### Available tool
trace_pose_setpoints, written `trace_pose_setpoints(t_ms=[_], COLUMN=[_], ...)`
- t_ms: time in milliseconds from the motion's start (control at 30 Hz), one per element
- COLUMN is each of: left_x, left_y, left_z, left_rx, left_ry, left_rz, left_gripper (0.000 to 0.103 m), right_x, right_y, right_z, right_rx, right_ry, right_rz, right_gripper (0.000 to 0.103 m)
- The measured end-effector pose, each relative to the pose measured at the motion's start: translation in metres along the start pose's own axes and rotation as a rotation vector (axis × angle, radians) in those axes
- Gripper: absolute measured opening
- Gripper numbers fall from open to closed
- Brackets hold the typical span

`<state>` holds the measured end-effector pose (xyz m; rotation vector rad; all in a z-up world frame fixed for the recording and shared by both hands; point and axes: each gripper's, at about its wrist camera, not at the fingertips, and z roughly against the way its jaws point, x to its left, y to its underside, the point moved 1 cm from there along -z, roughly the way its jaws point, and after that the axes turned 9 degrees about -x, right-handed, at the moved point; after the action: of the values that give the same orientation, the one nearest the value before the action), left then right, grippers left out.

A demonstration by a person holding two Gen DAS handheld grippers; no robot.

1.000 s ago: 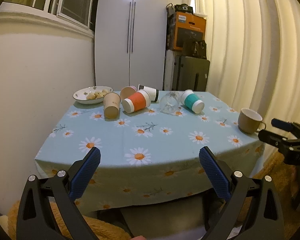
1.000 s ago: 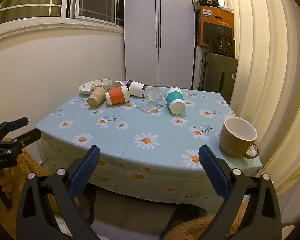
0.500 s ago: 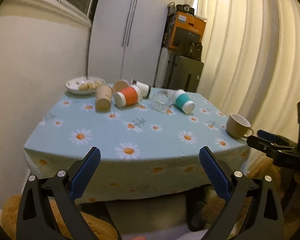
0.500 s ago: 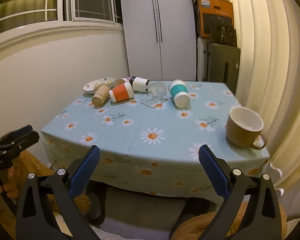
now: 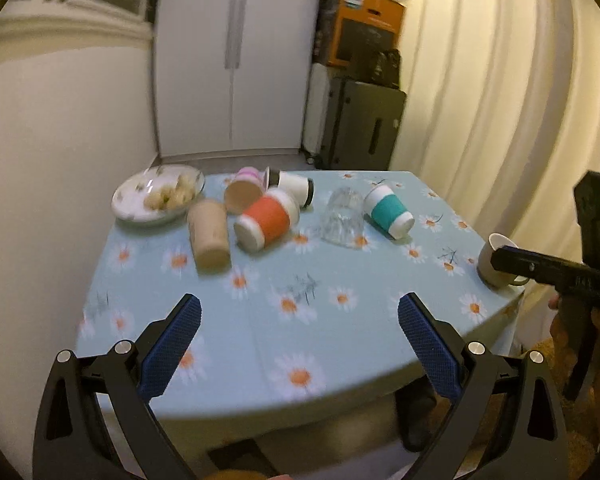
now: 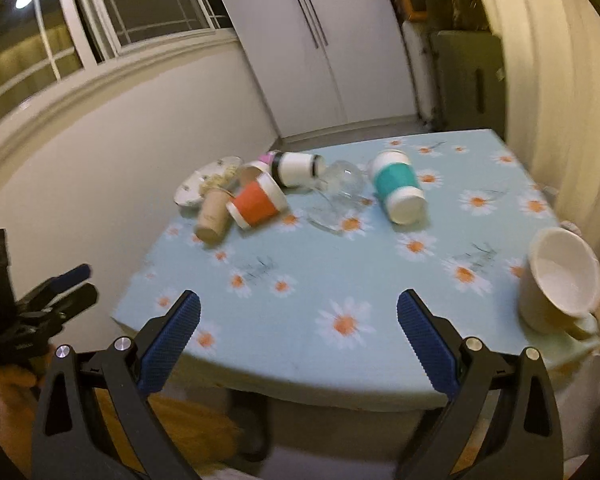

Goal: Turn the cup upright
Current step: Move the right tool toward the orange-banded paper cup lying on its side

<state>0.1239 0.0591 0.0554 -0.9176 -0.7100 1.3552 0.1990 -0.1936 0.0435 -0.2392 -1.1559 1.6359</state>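
Both the left gripper (image 5: 299, 322) and right gripper (image 6: 298, 320) stand wide apart and empty, short of the table (image 5: 260, 344). The tipped cups (image 5: 267, 220) lie clustered at the far left. A sound approach would single out one cup and grip its side wall squarely before righting it.

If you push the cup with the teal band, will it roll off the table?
The teal-banded cup lies on its side on the tablecloth, so it would probably roll. It looks tapered, so it would likely curve rather than run straight. It seems a light paper cup, easily nudged.
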Motion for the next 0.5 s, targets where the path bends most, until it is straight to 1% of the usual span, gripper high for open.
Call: trace_pose_setpoints(t_ms=[33,100,133,167,200,233,300,333,400,433,500], left_x=[0.002,0.004,0.006,0.007,0.008,0.006,0.000,-0.002,-0.006,-0.004,-0.004], left_y=[-0.013,-0.034,-0.045,-0.053,-0.061,-0.068,-0.079,-0.084,-0.092,-0.094,-0.096], left_z=[-0.005,-0.017,-0.024,-0.033,-0.043,-0.049,-0.062,-0.072,-0.095,-0.106,-0.126], left_rx=[-0.001,0.005,0.004,0.024,0.059,0.074,0.098,0.122,0.175,0.196,0.215], left_ry=[0.016,0.020,0.032,0.062,0.109,0.135,0.161,0.178,0.194,0.189,0.163], left_rz=[-0.033,-0.084,-0.100,-0.099,-0.094,-0.105,-0.157,-0.175,-0.213,-0.232,-0.292], left_gripper=[0.096,0.096,0.096,0.095,0.095,0.095,0.095,0.095,0.095,0.095,0.095], right_x=[0.001,0.002,0.003,0.002,0.000,0.000,-0.006,-0.010,-0.017,-0.020,-0.023], right_y=[-0.013,-0.028,-0.035,-0.043,-0.050,-0.054,-0.068,-0.075,-0.085,-0.089,-0.093], right_z=[-0.006,-0.015,-0.021,-0.031,-0.038,-0.041,-0.052,-0.057,-0.064,-0.069,-0.076], right_rx=[0.003,0.011,0.028,0.069,0.087,0.091,0.107,0.111,0.116,0.129,0.166], right_ry=[-0.016,-0.035,-0.054,-0.093,-0.121,-0.132,-0.164,-0.178,-0.191,-0.187,-0.176], right_rz=[-0.012,-0.034,-0.047,-0.072,-0.100,-0.118,-0.175,-0.213,-0.264,-0.278,-0.261], right_gripper=[0.098,0.098,0.098,0.098,0.098,0.098,0.098,0.098,0.098,0.098,0.098])
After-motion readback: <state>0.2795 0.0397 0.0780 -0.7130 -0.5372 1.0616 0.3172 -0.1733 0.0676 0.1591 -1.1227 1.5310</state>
